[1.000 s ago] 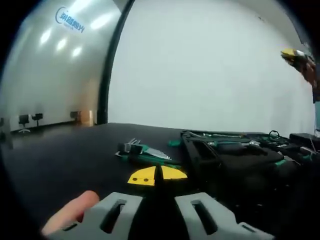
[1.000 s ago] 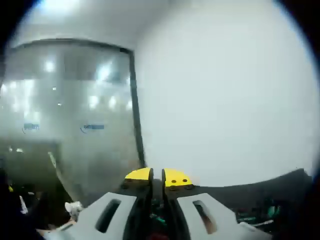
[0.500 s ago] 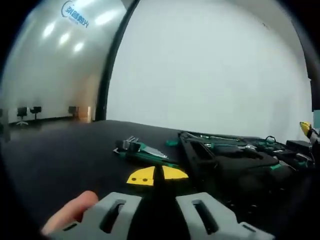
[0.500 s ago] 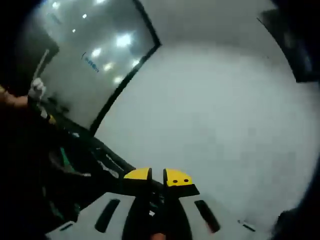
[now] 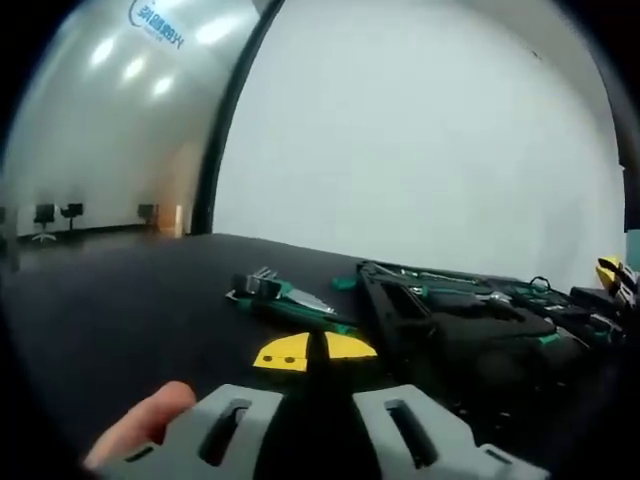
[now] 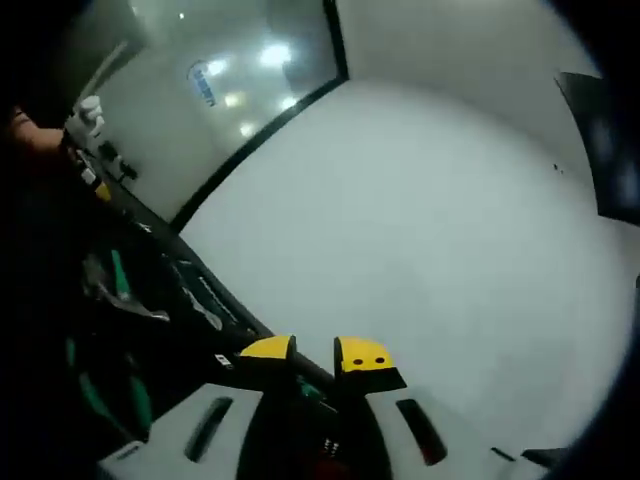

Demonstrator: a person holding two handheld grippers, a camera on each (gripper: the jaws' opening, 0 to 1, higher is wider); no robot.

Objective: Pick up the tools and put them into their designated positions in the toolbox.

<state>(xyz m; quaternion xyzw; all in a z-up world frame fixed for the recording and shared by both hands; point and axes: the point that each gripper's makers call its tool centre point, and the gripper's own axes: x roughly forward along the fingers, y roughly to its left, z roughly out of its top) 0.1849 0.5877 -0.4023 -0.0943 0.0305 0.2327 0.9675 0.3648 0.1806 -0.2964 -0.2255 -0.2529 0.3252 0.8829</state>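
From my left gripper view, the left gripper point(image 5: 315, 348) w/ yellow-tipped jaws is closed tight, tips meeting, nothing between them. It hangs low over the black tabletop point(image 5: 120, 300). A fingertip point(image 5: 140, 430) of the person's hand shows at the jaw base, lower left. Just ahead lies a green-handled adjustable wrench w/ silver head point(image 5: 283, 302), flat on the table, beside the left edge of the open black plastic toolbox point(image 5: 470, 330). More green-handled tools sit in the box's slots. The other gripper's yellow tip point(image 5: 612, 275) shows at far right.

Right gripper view is rolled hard. The right gripper point(image 6: 315, 352) has a narrow gap between the jaws; something small green/dark sits there, can't tell if gripped.
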